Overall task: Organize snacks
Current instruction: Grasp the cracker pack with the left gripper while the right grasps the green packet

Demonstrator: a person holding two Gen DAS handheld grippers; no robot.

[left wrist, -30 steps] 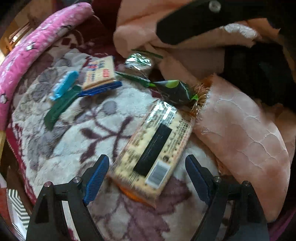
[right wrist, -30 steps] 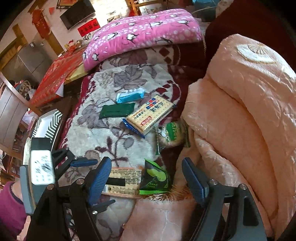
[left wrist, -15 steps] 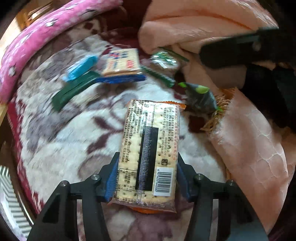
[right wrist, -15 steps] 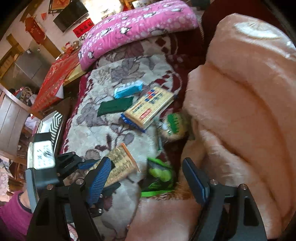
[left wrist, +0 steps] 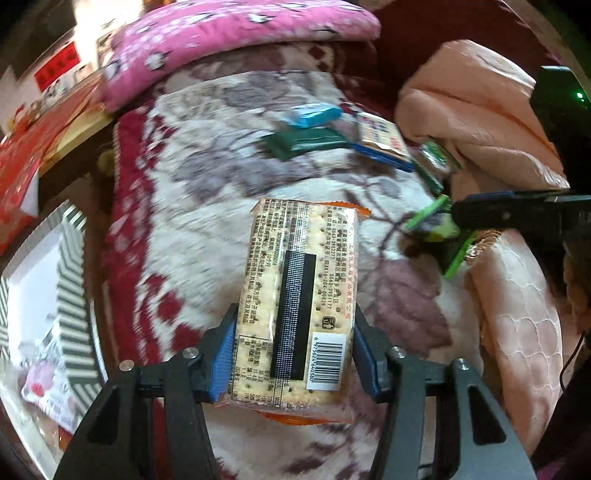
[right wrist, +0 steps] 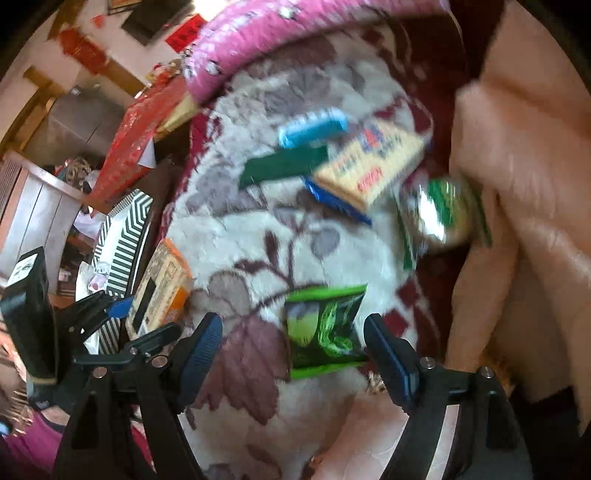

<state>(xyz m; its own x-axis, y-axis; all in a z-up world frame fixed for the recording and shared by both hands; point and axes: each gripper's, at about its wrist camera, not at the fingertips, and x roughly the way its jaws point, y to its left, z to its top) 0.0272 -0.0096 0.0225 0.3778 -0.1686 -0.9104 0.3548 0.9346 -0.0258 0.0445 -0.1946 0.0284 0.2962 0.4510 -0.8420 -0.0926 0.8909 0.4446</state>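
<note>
A: Our left gripper (left wrist: pixel 291 350) clamps the cracker pack (left wrist: pixel 295 295), lifted above the floral blanket (left wrist: pixel 207 229).
B: Our right gripper (right wrist: pixel 293 350) gapes wide around the green snack bag (right wrist: pixel 321 328) lying there.

From the left wrist we are looking forward along the left gripper (left wrist: pixel 293 350), close above the floral blanket (left wrist: pixel 192 206), facing the pink quilt (left wrist: pixel 229 33); the cracker pack (left wrist: pixel 295 306) is filling the near field. From the right wrist we are looking along the right gripper (right wrist: pixel 293 354), low and near, toward the same quilt. Both views are sharing the blanket, the snacks lying on it, the striped box (right wrist: pixel 127 225) at left and the peach blanket (right wrist: pixel 524 192) at right. Each view is catching the other gripper at its edge.
</note>
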